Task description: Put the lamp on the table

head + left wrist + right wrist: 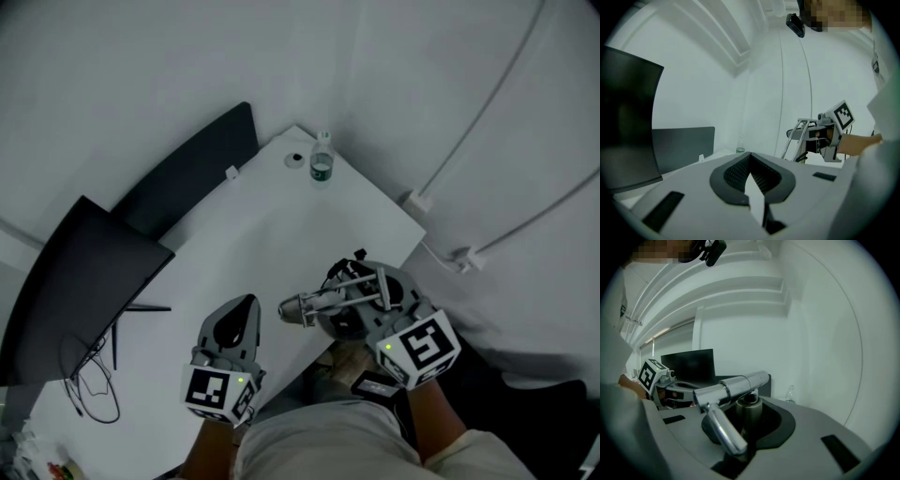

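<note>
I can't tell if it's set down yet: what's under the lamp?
The lamp, clamped in the jaws of the right gripper, is over the near edge of the white table. Its dark base covers what lies beneath, so whether it rests on the table cannot be seen.

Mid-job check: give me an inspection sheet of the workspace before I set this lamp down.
Surface: white table, flat.
Job's things: silver lamp at the table's near right edge; resting or not, cannot tell.
Clutter: water bottle, small round thing at far corner.
Grippers: left claw shut, empty; right claw shut on lamp.
Cables: black loops beside monitor.
Surroundings: white wall, conduits.
</note>
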